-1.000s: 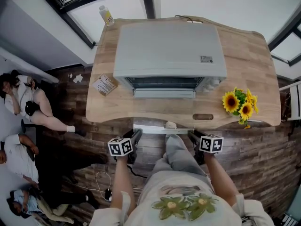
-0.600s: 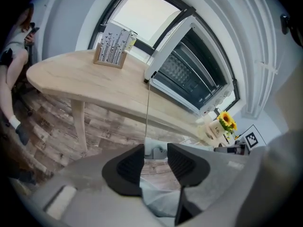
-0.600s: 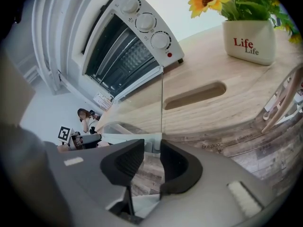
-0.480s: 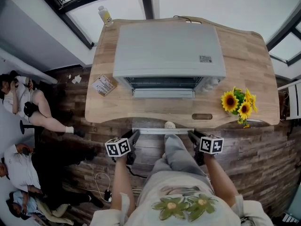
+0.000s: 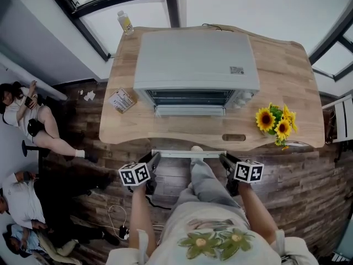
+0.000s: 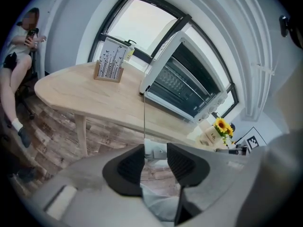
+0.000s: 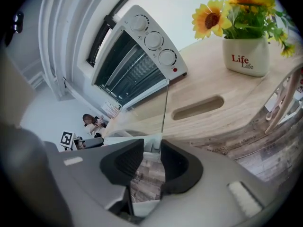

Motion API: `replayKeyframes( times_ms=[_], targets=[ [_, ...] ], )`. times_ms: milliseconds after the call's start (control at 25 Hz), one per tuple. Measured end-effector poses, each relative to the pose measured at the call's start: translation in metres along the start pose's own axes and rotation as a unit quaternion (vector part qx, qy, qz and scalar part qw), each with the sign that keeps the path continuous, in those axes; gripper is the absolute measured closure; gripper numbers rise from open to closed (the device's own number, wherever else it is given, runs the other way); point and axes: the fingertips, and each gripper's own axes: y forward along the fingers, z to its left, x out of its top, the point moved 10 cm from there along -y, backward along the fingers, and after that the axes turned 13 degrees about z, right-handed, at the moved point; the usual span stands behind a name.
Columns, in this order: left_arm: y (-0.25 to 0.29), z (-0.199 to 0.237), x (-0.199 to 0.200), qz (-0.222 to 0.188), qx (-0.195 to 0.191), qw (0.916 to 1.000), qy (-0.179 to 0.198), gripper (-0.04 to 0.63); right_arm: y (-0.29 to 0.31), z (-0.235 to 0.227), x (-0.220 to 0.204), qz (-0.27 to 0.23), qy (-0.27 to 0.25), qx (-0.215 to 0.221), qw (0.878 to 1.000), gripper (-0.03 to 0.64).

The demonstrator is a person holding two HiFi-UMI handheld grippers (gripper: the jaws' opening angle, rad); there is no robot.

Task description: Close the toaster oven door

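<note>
The silver toaster oven (image 5: 196,59) stands on the wooden table (image 5: 165,131) with its glass door swung down and out over the front edge. The door's pale handle bar (image 5: 187,153) lies level just past that edge. My left gripper (image 5: 155,159) is shut on the bar's left end (image 6: 151,149), its jaws having just closed. My right gripper (image 5: 223,160) grips the right end (image 7: 152,144); its jaws closed, then eased a little. In the left gripper view (image 6: 155,151) and the right gripper view (image 7: 152,152), the pads flank the bar and the oven cavity (image 6: 184,84) (image 7: 125,67) shows open.
A pot of sunflowers (image 5: 277,123) (image 7: 244,51) stands at the table's right front, beside a slot (image 5: 234,137) in the tabletop. A small card holder (image 5: 122,99) (image 6: 110,65) sits left of the oven, a bottle (image 5: 125,21) at the back left. People (image 5: 27,115) sit on the floor at left.
Both grippers' jaws have closed onto the ends of the handle bar. The grippers and the bar have come up slightly together.
</note>
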Motion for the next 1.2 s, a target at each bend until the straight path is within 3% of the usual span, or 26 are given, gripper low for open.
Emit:
replayKeyframes(
  times_ms=[240,400,840,1200],
  targets=[
    [-0.013,-0.008,0.004,-0.027,-0.009,0.9996,-0.008,0.434,-0.013,0.01,0.003,-0.028,-0.02,0.012,0.999,0.495],
    [-0.02,-0.013,0.006,-0.037,-0.01,0.9992,-0.013,0.434,-0.018,0.02,0.002,-0.037,-0.067,0.019,0.997,0.47],
    [-0.027,-0.02,0.012,-0.043,0.0,0.9989,-0.019,0.434,-0.006,0.02,-0.007,-0.014,-0.122,-0.037,0.992,0.428],
    [-0.031,-0.023,0.015,-0.053,-0.004,0.9984,-0.022,0.433,-0.004,0.034,0.0,-0.039,-0.153,-0.042,0.987,0.508]
  ],
)
